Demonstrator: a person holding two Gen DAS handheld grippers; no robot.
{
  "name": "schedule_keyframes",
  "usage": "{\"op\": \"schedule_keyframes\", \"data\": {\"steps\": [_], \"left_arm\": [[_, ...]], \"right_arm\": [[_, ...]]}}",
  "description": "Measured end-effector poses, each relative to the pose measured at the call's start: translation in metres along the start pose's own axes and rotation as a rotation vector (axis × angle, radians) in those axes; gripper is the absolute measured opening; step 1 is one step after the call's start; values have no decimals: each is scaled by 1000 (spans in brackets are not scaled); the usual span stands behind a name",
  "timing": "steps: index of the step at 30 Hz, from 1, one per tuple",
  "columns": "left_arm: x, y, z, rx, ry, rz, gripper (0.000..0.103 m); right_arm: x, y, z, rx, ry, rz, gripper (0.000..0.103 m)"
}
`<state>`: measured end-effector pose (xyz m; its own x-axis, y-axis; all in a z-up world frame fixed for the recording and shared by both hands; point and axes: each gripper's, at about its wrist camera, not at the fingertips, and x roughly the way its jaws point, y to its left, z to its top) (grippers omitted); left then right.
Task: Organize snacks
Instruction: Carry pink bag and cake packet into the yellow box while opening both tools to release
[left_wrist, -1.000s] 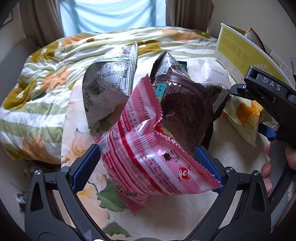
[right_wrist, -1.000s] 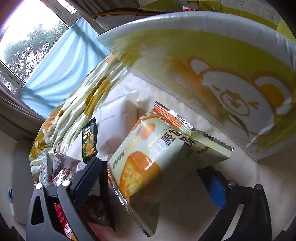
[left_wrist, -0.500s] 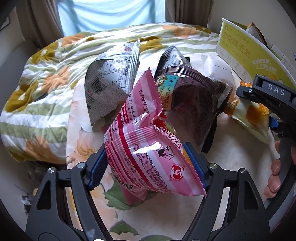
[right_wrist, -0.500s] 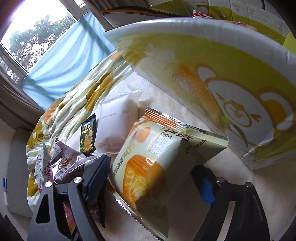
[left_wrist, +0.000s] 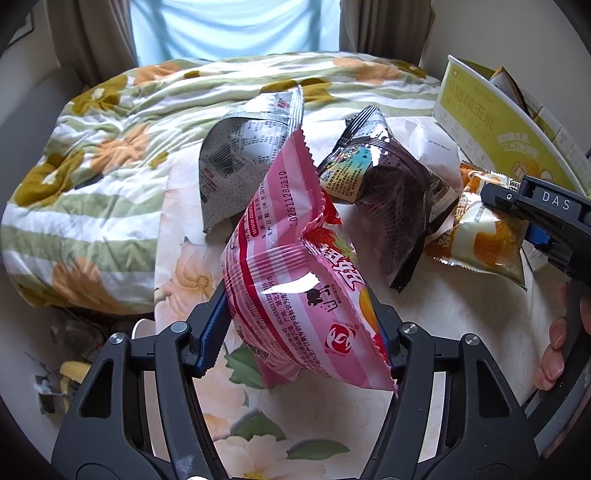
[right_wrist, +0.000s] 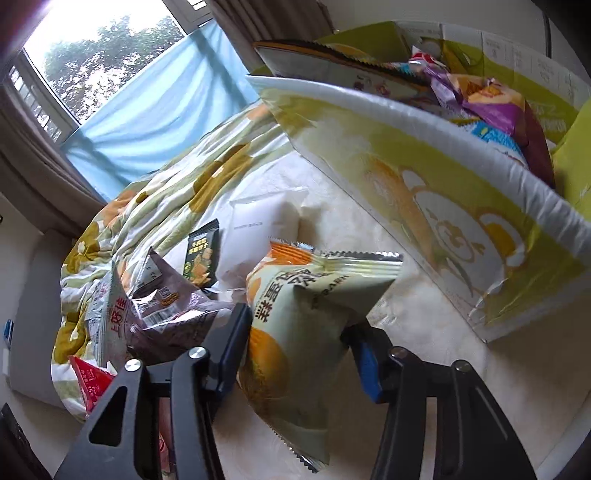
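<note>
My left gripper (left_wrist: 299, 332) squeezes a pink striped snack bag (left_wrist: 295, 280); its jaws are still closing and the bag crumples between the blue pads, lifted off the sheet. My right gripper (right_wrist: 299, 347) is shut on a pale green and orange snack bag (right_wrist: 295, 332), raised a little above the bed. That same bag (left_wrist: 476, 236) and the right gripper's black body (left_wrist: 546, 218) show at the right of the left wrist view. A grey bag (left_wrist: 240, 155) and a dark brown bag (left_wrist: 391, 192) lie behind the pink one.
A yellow-green cardboard box (right_wrist: 461, 206) stands at the right with several snack bags inside. A white packet (right_wrist: 258, 229) and a small dark packet (right_wrist: 201, 258) lie on the bed. A floral quilt (left_wrist: 92, 166) is bunched at the left. A person's fingers (left_wrist: 554, 350) hold the right handle.
Both grippers closed onto their bags. The pink bag got squeezed and rose off the sheet; the green and orange bag was pinched, tilted and lifted a little.
</note>
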<state>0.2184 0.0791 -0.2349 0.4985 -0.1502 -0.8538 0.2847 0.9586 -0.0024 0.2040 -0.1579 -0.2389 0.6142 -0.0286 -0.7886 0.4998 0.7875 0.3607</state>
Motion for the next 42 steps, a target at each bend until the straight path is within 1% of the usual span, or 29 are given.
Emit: {"op": "schedule_keyframes", "data": {"steps": [5, 12, 16, 21, 26, 29, 32, 36, 40, 42], "left_arm": [[-15, 5, -1, -34, -15, -10, 60], [-47, 8, 5, -51, -60, -20, 60], [-70, 0, 18, -39, -91, -37, 60], [-103, -24, 43, -5, -148, -68, 60], [-133, -64, 69, 42, -206, -102, 60], [-148, -98, 85, 61, -242, -119, 60], [-157, -136, 101, 77, -262, -119, 60], [-158, -194, 120, 94, -274, -149, 61], [-145, -252, 136, 106, -260, -184, 61], [-137, -278, 142, 109, -245, -202, 61]], "right_arm": [[-12, 1, -4, -22, -3, 20, 45], [-41, 8, 0, -57, -37, 50, 45], [-69, 11, 10, -79, -59, 76, 45], [-107, 9, 29, -101, -89, 116, 45], [-146, -7, 60, -116, -126, 166, 45], [-163, -25, 81, -131, -138, 184, 45], [-176, -48, 106, -163, -138, 193, 45], [-186, -84, 138, -189, -125, 194, 45], [-188, -126, 172, -206, -107, 176, 45], [-188, -143, 182, -204, -103, 173, 45]]}}
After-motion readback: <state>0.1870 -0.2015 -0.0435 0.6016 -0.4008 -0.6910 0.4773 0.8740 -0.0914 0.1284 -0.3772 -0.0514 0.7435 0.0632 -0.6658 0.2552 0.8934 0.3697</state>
